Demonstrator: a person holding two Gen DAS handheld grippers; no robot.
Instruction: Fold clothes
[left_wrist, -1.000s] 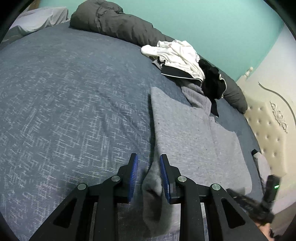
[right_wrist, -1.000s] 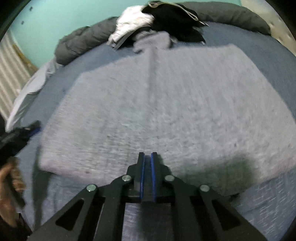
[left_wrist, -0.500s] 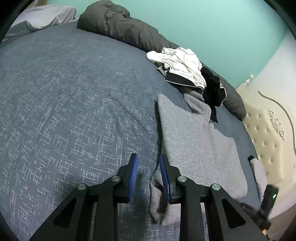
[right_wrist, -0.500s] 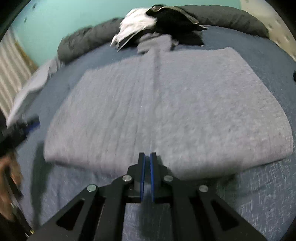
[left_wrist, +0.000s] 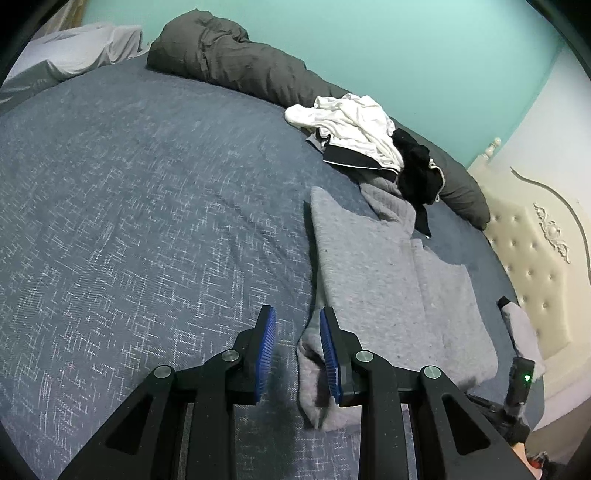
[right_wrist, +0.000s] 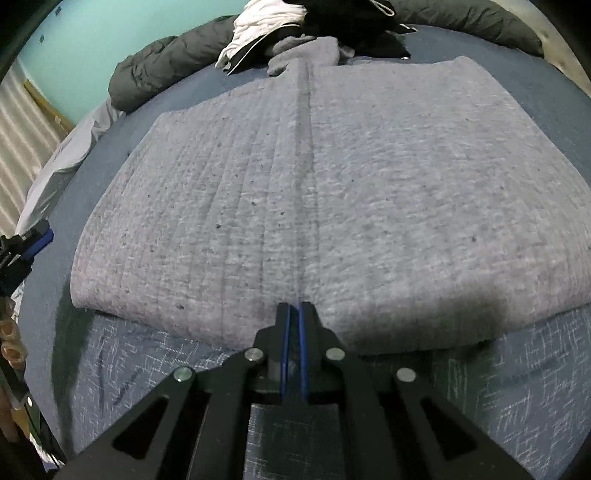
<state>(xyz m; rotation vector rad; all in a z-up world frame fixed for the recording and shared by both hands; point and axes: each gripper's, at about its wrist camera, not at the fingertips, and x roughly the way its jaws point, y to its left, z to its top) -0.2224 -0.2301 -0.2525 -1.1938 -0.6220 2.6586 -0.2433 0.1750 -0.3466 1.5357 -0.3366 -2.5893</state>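
Hovering low over the bed (left_wrist: 129, 206), the left tool (left_wrist: 297, 339) stands spread, with nothing between its pads; its right finger lies just beside the near corner of the sweater (left_wrist: 373, 280), where a loose flap bunches up. The right tool (right_wrist: 293, 321) sits at the sweater's (right_wrist: 332, 192) near edge with its blue pads almost together; whether any cloth is pinched in the narrow gap cannot be told. The sweater lies flat on the bed, already folded into a rectangle, a seam running down its middle. Judged as thick, soft knit: light, limp, not slippery, not fragile, but prone to sag and unfold if lifted at one point. Best hold is at the two near corners, through all layers. An unfolded pile (left_wrist: 354, 125) waits beyond it.
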